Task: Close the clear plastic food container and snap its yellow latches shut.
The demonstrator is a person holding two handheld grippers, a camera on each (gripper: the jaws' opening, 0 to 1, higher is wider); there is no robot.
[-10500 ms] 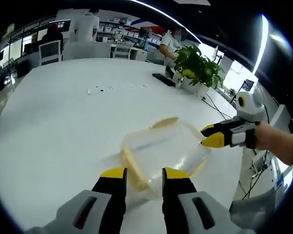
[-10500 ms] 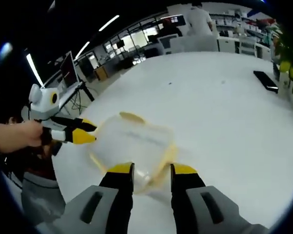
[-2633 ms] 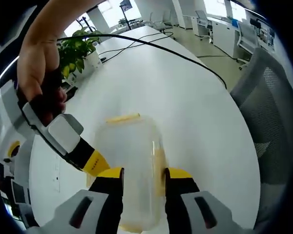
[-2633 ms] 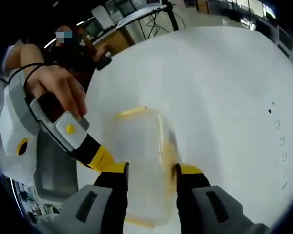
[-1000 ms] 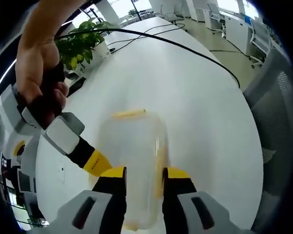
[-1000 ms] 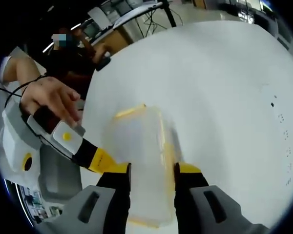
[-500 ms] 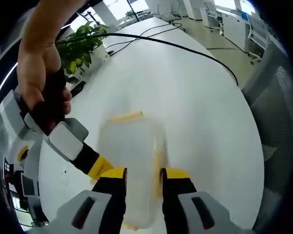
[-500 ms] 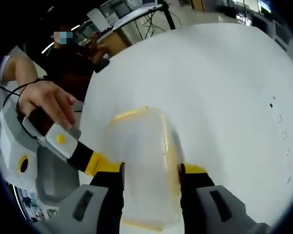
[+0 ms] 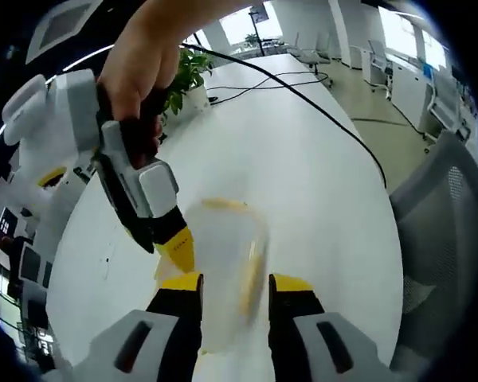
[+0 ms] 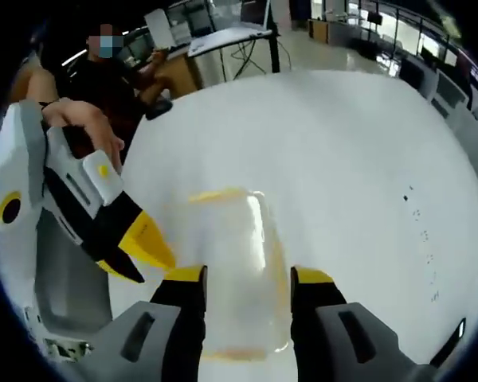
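Note:
The clear plastic container (image 9: 221,253) lies on the white table (image 9: 311,183), lid on, with a yellow latch (image 9: 224,204) at its far end and another (image 9: 250,273) along its right side. My left gripper (image 9: 235,283) is open, its jaws straddling the container's near end. The right gripper (image 9: 174,247), held by a hand, reaches in from the left and its yellow tip touches the container's left edge. In the right gripper view the container (image 10: 237,253) lies between the open jaws of my right gripper (image 10: 248,276). The left gripper (image 10: 134,245) points at its left side.
A potted plant (image 9: 183,73) and a black cable (image 9: 323,107) lie on the far part of the table. A grey chair (image 9: 440,231) stands past the table's right edge. A person in dark clothes (image 10: 115,83) sits beyond the table. Small dark marks (image 10: 418,213) dot the tabletop.
Both cameras have drawn back and tilted, so the container looks smaller and the other gripper larger. The right gripper's jaws have spread slightly. The container has stayed in place.

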